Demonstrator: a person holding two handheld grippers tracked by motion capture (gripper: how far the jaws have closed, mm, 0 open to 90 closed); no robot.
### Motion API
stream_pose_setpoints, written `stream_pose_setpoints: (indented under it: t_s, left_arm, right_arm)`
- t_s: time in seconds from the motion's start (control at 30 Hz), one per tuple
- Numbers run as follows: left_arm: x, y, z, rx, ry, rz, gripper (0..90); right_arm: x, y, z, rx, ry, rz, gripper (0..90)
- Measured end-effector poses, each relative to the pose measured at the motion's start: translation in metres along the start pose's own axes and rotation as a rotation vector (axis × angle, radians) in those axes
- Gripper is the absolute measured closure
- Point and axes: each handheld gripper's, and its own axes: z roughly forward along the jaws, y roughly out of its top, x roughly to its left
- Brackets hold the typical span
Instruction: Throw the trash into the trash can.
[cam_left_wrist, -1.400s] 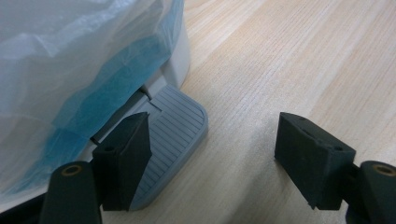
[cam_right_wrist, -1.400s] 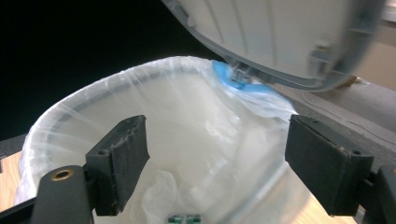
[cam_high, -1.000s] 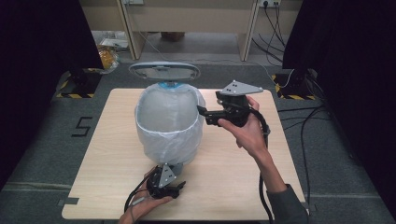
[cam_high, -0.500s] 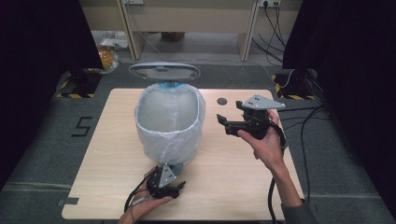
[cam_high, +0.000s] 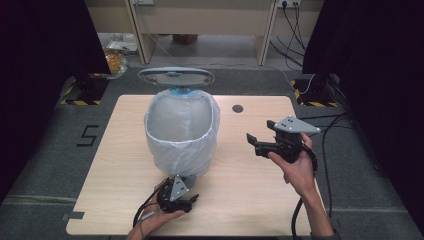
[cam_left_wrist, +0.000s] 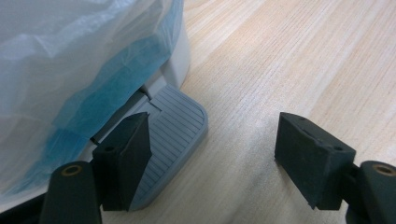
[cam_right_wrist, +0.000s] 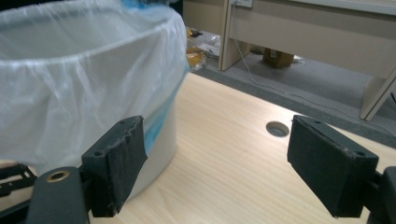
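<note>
A white pedal bin (cam_high: 182, 130) lined with a thin white plastic bag (cam_right_wrist: 70, 70) stands mid-table, its grey lid (cam_high: 175, 76) raised at the back. A blue liner shows under the bag (cam_left_wrist: 107, 107). My left gripper (cam_high: 182, 202) sits low at the bin's front, open. In the left gripper view its left jaw lies over the grey ribbed pedal (cam_left_wrist: 173, 130), and the left gripper (cam_left_wrist: 215, 128) has nothing between its jaws. My right gripper (cam_high: 253, 142) hangs open above the table to the right of the bin, apart from it, empty (cam_right_wrist: 219, 135).
A round cable hole (cam_high: 237, 108) is in the tabletop behind the right gripper, also seen as the cable hole (cam_right_wrist: 278, 128). Cables (cam_high: 330, 130) trail off the table's right edge. Wooden furniture legs stand on the grey floor beyond the table.
My right gripper has drawn away from the bin's rim, moving right and nearer to the person. The left gripper and the bin have stayed put.
</note>
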Motion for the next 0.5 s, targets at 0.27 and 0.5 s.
stream_pose_setpoints:
  t_s: [0.27,0.5]
  left_arm:
    - [0.0,0.0,0.0,-0.002,0.003,0.001,26.2]
    - [0.0,0.0,0.0,0.005,0.001,0.006,26.2]
  right_arm:
    - [-0.003,-0.046,-0.003,0.041,-0.03,0.011,19.6]
    - [-0.005,-0.08,-0.005,0.063,-0.053,0.037,19.6]
